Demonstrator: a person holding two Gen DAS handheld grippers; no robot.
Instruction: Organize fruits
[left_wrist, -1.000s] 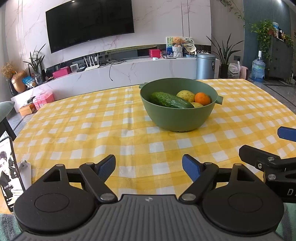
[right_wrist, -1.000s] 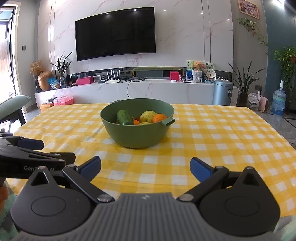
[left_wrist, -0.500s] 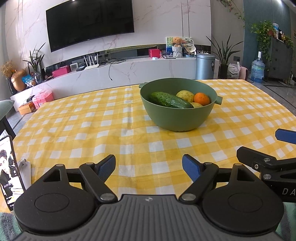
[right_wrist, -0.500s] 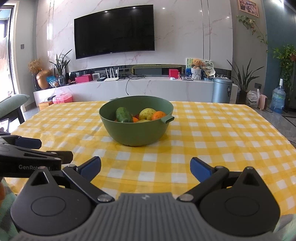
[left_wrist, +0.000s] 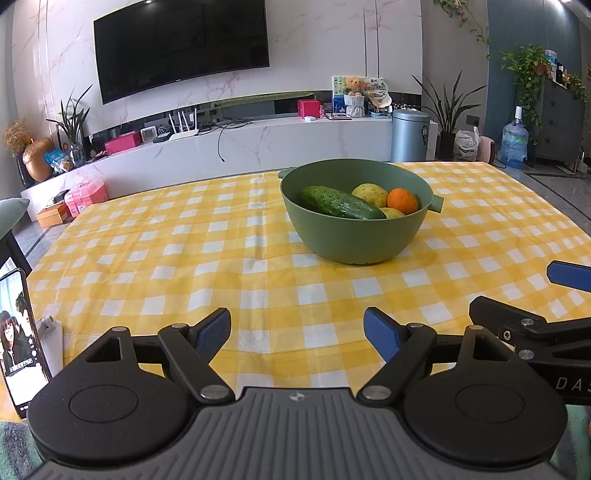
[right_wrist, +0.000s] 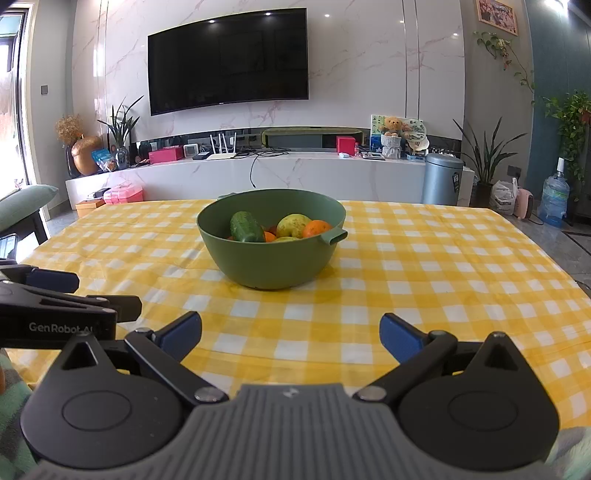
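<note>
Bowl (right_wrist: 271, 258) of fruit (cucumber (left_wrist: 341, 203) included), grippers (left_wrist: 297, 334) (right_wrist: 290, 334) spread

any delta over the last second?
Little. The right claw drifted slightly: the green bowl shifted a bit in its view. The left claw barely moved. Both remain open and empty; cucumber and orange stay in the bowl.

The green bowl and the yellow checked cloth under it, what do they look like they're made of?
Green bowl: probably matte plastic; even colour, soft dull sheen, a moulded tab handle at the rim. Ceramic can't be ruled out.
Yellow checked cloth: looks like thin woven fabric; fold creases and slight wrinkles show, with no glossy reflection.
</note>
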